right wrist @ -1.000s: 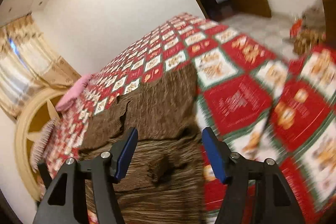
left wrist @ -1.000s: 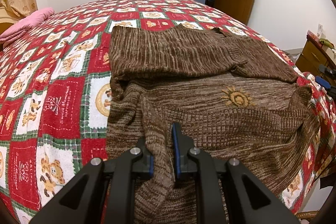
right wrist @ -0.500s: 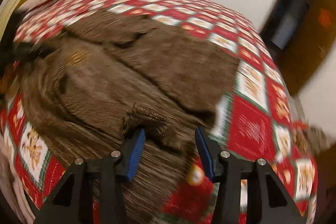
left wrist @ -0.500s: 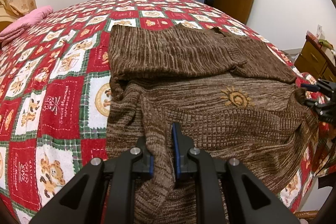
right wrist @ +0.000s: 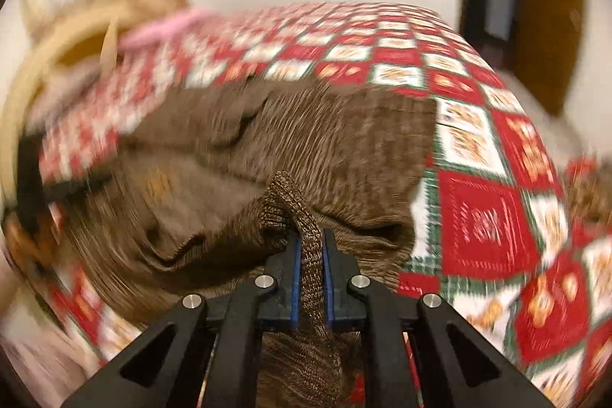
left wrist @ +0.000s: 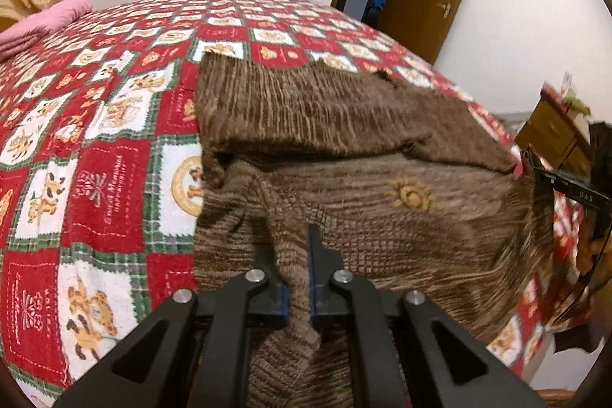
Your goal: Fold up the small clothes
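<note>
While the left gripper (left wrist: 299, 297) and right gripper (right wrist: 309, 283) each clamp the near hem of the brown sweater (left wrist: 363, 155), its soft, limp knit will likely sag unless held at both corners

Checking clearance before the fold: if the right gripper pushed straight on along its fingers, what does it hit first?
The brown sweater itself. The right gripper is already shut on a fold of it, and more bunched knit lies directly ahead, then the checkered bedspread beyond. Blur leaves depth uncertain.
</note>
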The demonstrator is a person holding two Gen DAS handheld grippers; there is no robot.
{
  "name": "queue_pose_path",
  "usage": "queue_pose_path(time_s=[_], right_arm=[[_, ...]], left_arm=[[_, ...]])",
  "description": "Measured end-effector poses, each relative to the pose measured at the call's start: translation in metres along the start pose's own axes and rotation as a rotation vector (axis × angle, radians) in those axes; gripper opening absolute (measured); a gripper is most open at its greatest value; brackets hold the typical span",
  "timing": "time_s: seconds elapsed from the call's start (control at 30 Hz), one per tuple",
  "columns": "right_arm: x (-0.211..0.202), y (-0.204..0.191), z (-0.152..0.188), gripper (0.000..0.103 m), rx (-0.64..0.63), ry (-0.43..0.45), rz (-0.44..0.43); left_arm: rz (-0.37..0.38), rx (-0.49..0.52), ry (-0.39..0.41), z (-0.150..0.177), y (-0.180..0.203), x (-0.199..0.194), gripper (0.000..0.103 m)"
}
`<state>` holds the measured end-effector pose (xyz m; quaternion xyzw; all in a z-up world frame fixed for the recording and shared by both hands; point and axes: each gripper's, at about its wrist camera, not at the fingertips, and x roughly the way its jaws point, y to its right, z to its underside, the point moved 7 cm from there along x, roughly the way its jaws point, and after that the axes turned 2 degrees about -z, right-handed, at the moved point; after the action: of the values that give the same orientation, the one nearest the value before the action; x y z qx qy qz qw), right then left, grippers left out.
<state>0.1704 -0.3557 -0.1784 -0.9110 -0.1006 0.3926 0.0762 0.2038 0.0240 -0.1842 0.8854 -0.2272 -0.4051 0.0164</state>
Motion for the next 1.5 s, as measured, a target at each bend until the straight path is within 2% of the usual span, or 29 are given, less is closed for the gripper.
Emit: queue_pose_path(time_s=[0.13, 0.3, 0.53, 0.7, 0.83, 1.0, 1.1, 1.17, 1.4, 1.5], right_arm=[[-0.014, 0.001, -0.002, 0.009, 0.078, 0.038, -0.008], [-0.019, -0.01, -0.016, 0.009, 0.077, 0.068, 0.006], [-0.035, -0.006, -0.074, 0.009, 0.053, 0.154, 0.03], [-0.011, 0.021, -0.125, 0.008, 0.042, 0.19, 0.125], [0.036, 0.048, -0.155, 0.008, 0.044, 0.178, 0.219], [0.106, 0.079, -0.154, 0.008, 0.052, 0.096, 0.34], [0.142, 0.086, -0.133, 0.008, 0.02, 0.018, 0.395], [0.151, 0.088, -0.127, 0.009, 0.02, -0.005, 0.402], [0.151, 0.091, -0.127, 0.011, 0.025, 0.008, 0.416], [0.146, 0.093, -0.128, 0.022, 0.042, 0.026, 0.446]], left_arm=[[0.029, 0.003, 0.053, -0.012, 0.001, -0.02, 0.006], [0.061, -0.018, 0.093, -0.033, 0.002, -0.032, 0.006], [0.057, -0.052, 0.155, -0.089, -0.009, -0.039, 0.006], [0.03, -0.103, 0.189, -0.141, -0.027, -0.015, 0.006], [0.006, -0.155, 0.171, -0.172, -0.043, 0.036, 0.006], [-0.101, -0.182, 0.085, -0.173, -0.057, 0.109, 0.006], [-0.149, -0.203, -0.008, -0.15, -0.066, 0.142, 0.006], [-0.159, -0.2, -0.011, -0.149, -0.065, 0.141, 0.008], [-0.312, -0.095, -0.006, -0.143, -0.051, 0.136, 0.013], [-0.367, -0.059, -0.007, -0.146, -0.049, 0.139, 0.016]])
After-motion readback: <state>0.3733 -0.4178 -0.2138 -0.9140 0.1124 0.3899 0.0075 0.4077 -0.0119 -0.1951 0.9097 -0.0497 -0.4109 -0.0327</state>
